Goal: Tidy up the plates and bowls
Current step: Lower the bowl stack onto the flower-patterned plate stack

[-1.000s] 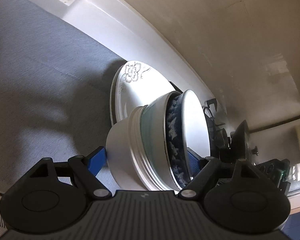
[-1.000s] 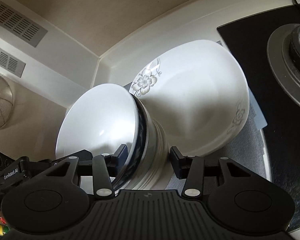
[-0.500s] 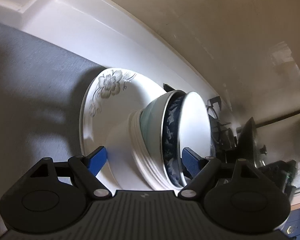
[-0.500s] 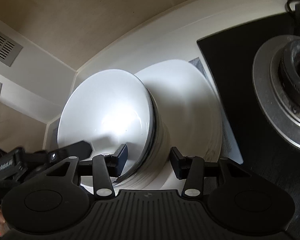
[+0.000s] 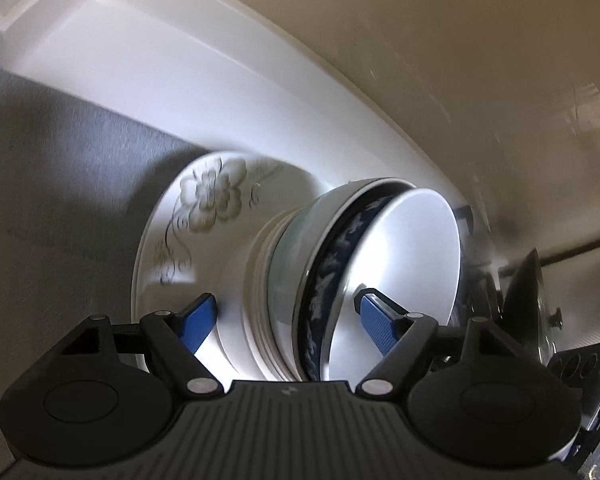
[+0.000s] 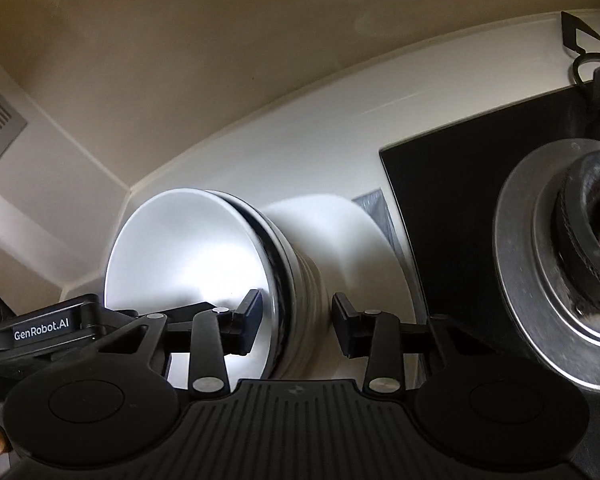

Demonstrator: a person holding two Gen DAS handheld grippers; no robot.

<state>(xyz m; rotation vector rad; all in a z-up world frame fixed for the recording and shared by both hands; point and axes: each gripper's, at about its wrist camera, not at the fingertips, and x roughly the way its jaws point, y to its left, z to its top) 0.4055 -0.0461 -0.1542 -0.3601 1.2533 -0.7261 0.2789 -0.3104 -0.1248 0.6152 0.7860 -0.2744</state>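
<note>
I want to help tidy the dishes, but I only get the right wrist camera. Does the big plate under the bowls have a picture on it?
Observer: Yes. The left wrist view shows a grey flower painted near the rim of the plate.
Operator: All the bowls look white to me. Are they?
Observer: No. In the bowl stack, the blue-patterned bowl sits just under the top white one.
Operator: What is the plate lying on?
Observer: A grey mat that spreads out well past the plate.
</note>
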